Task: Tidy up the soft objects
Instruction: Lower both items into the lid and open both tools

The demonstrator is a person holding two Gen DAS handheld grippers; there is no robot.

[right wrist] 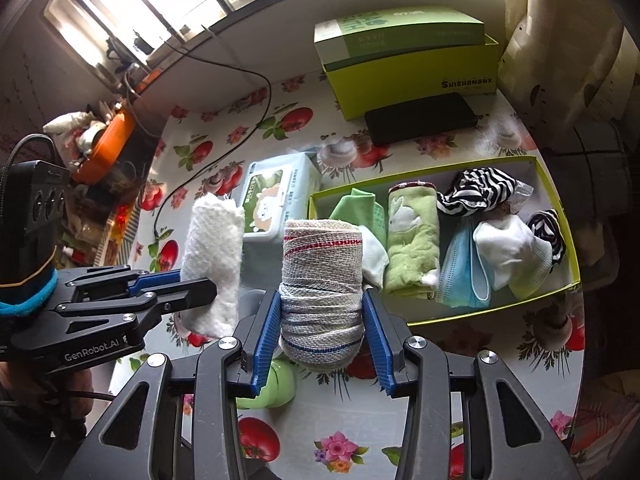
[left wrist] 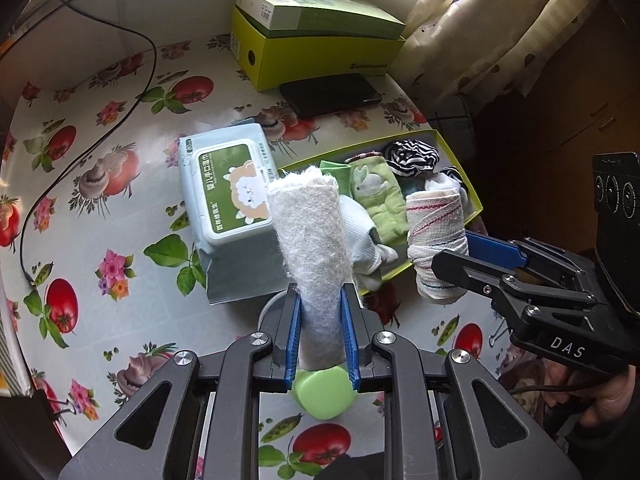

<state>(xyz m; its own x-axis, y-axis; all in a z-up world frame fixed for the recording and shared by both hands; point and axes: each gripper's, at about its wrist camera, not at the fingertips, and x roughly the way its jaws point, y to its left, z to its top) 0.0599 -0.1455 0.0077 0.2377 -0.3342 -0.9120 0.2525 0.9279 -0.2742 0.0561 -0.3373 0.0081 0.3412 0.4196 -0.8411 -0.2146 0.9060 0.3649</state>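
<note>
My left gripper (left wrist: 320,312) is shut on a rolled white fluffy cloth (left wrist: 310,236), which stands up between the blue pads; the same cloth (right wrist: 214,264) shows at the left of the right wrist view. My right gripper (right wrist: 322,332) is shut on a roll of woven bandage (right wrist: 322,280) with red and blue stripes, also seen as the bandage roll (left wrist: 436,240) at the right of the left wrist view. Both rolls hang above the table just in front of a shallow yellow-green box (right wrist: 560,208). That box holds folded soft items: a green rabbit cloth (right wrist: 412,240), a blue face mask (right wrist: 464,272), striped fabric (right wrist: 476,192).
A pack of wet wipes (left wrist: 224,192) lies left of the box. At the back stand a yellow-green carton (left wrist: 320,52) with a green box on top and a black flat case (left wrist: 332,94). A green round object (left wrist: 322,394) lies below my left gripper. A black cable (left wrist: 80,152) crosses the flowered tablecloth.
</note>
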